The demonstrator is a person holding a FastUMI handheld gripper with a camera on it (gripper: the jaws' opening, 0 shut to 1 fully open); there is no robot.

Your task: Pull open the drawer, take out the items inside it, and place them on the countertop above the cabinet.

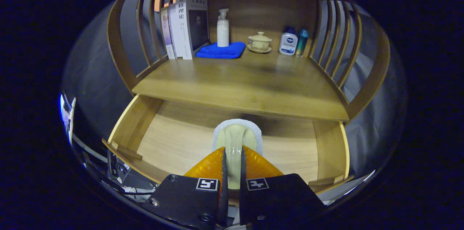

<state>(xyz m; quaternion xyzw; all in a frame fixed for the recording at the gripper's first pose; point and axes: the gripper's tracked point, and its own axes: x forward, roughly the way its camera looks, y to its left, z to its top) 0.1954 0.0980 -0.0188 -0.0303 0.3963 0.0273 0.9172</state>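
Wood makes up the biggest part: one cabinet with a flat surface [239, 81] on top and curved slats on both sides, and below it one drawer [174, 139] pulled open. The back of the drawer is hidden under the surface, so I cannot tell what lies there. On the surface, at the back, stand three books [185, 27], though the ones behind the front book are partly covered. Beside them lies one blue cloth [222, 50] with one white pump bottle [223, 28] standing on it. Then come one small lidded cup [259, 42] on a saucer, one white bottle [288, 43] and one green bottle [301, 41], half hidden behind the slats. The tongs [232, 164] are clenched on one pale scrubber [237, 137] with a white fuzzy edge, held above the drawer floor; its lower part is covered by the fingers.
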